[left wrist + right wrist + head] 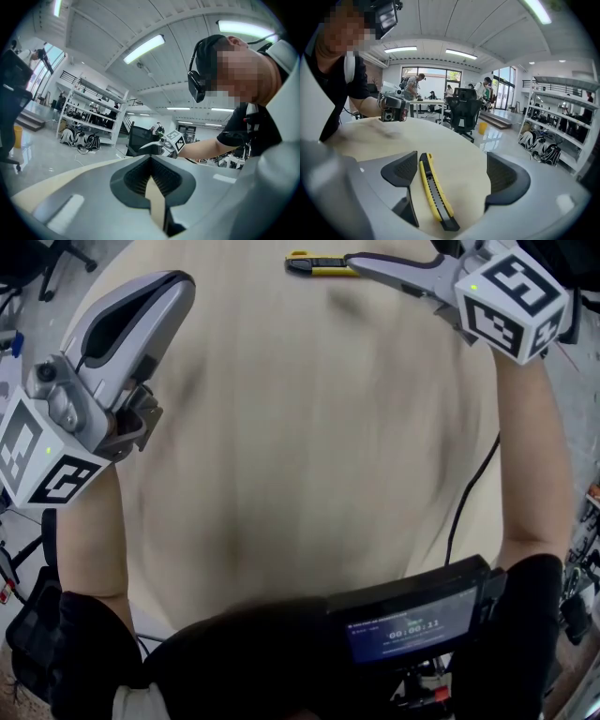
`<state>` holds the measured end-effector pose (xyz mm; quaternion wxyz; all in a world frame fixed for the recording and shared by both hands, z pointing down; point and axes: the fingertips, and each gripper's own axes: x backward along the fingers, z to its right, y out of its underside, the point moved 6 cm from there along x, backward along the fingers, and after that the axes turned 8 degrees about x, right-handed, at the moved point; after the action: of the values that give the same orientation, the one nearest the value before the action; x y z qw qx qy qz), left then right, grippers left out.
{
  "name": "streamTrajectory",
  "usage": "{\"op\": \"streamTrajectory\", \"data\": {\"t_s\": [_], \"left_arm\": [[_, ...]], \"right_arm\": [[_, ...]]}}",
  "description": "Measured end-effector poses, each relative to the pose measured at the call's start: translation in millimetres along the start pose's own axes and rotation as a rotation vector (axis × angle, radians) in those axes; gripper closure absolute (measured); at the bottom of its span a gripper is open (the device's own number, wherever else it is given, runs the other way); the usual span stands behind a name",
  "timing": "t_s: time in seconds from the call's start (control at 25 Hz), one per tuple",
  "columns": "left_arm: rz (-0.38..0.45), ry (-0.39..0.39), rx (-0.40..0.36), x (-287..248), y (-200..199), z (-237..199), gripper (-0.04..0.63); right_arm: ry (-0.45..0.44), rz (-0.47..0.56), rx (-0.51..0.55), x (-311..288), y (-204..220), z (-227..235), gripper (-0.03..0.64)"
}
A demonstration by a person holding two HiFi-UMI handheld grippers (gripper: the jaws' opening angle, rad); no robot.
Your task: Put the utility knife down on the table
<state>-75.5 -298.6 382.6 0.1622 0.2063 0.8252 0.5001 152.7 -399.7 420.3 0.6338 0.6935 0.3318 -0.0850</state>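
The yellow and black utility knife point(319, 265) lies flat on the pale wooden table point(309, 446) at its far edge. My right gripper point(366, 261) reaches it from the right. In the right gripper view the knife point(433, 192) rests on the table point(459, 150) between the jaws, close to the left pad point(401, 171). No pad presses on it, and my right gripper point(452, 171) is open wide. My left gripper point(173, 282) hovers over the table's left side, away from the knife. Its jaws are together with nothing between them point(152, 180).
A black office chair point(464, 110) and a yellow bin point(483, 126) stand beyond the table's far edge. Metal shelves point(562, 122) line the wall. A black device with a lit screen point(408, 624) hangs at my chest, and a black cable point(469, 493) runs off the table's right edge.
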Motion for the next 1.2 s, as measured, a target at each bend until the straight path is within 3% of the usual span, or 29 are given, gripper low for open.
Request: {"op": "streamTrajectory", "data": {"t_s": [0.2,0.4,0.6,0.84,1.04,1.2], "left_arm": [[0.012,-0.002,-0.004,0.8,-2.6,0.5,0.597],[-0.006,-0.098,-0.072,7.8,-17.3,1.0,0.597],[0.023,-0.080,-0.065,17.6,-33.0,34.7,0.597],[0.042,-0.070,-0.053,32.9,-59.0,74.0,0.597],[0.065,-0.060,-0.050,75.9,-87.9,114.2,0.597],[0.078,-0.059,-0.042,116.6,-104.0,148.5,0.597]], "right_arm": [[0.011,0.012,-0.022,7.5,-1.9,0.9,0.156],[0.040,0.062,-0.083,29.1,-8.3,-0.2,0.214],[0.134,0.147,-0.212,73.4,-9.1,-19.1,0.343],[0.194,0.177,-0.322,137.6,-10.5,-45.6,0.501],[0.253,0.229,-0.387,182.6,-49.8,-88.2,0.596],[0.286,0.244,-0.392,211.9,-86.4,-127.6,0.601]]}}
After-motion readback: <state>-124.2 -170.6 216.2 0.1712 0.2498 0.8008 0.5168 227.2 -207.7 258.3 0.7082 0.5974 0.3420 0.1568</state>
